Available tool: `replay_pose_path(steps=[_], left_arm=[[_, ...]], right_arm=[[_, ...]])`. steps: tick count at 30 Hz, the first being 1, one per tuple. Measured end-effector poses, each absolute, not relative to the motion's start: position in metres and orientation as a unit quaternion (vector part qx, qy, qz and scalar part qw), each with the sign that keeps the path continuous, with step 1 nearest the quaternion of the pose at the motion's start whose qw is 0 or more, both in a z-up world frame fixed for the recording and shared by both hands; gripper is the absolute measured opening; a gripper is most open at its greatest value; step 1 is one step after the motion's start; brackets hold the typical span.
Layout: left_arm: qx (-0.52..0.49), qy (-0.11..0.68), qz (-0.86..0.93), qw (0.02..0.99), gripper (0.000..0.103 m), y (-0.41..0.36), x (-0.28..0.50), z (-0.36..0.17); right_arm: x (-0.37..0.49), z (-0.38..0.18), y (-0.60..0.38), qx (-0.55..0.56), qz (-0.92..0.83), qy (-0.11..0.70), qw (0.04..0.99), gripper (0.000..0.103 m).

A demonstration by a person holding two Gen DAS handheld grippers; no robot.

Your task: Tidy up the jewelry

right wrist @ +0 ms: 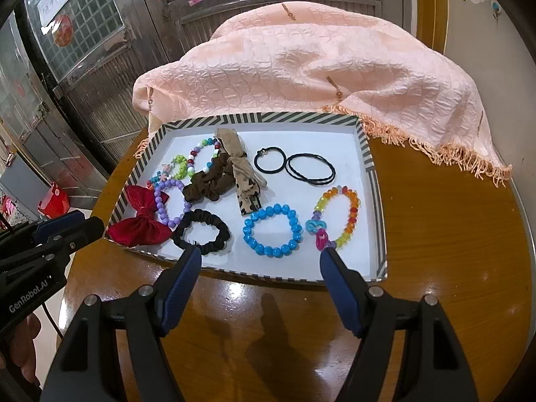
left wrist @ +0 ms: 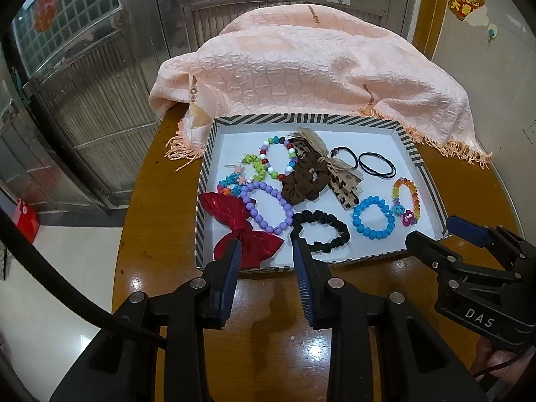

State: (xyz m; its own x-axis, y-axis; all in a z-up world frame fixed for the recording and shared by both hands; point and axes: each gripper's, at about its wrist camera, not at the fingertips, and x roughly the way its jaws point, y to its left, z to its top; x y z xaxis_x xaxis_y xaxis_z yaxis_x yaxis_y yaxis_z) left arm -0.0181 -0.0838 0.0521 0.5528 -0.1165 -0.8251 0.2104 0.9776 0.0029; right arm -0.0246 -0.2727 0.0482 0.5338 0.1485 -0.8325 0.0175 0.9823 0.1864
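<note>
Metal shutter doors [left wrist: 100, 77] and a pale wall close off the back of the room; in front of them stands a round wooden table [right wrist: 452, 234], its far half under a draped peach cloth [left wrist: 301, 67] whose fringe reaches the far rim of a striped, white-floored tray [right wrist: 380, 221]; bare wood lies open to the right of the tray and along its near rim; the tray's left side runs close to the table edge; inside, the left half is crowded with a red bow [left wrist: 246, 231], a purple bead bracelet [left wrist: 268, 206], a brown scrunchie [left wrist: 303, 184] and a black scrunchie [right wrist: 201, 231], some overlapping; the right half has more white floor around a blue bead bracelet [right wrist: 272, 230], a multicoloured bracelet [right wrist: 338, 216] and thin black hair ties [right wrist: 310, 167]; the left gripper [left wrist: 268, 251] hangs over the near rim, jaws apart and empty, above the bow and black scrunchie; the right gripper [right wrist: 261, 258] hangs there too, jaws spread wider, touching nothing.
</note>
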Motion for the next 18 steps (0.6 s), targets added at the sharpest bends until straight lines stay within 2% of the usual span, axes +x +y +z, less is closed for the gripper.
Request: replay_pose_path(steps=[18], left_arm=[[0.05,0.467,-0.099,0.877,0.025,-0.0831,-0.0143,0.0474]], right_arm=[[-0.0213,0.0449,-0.2779,0.089,0.035,0.486,0.869,0.077]])
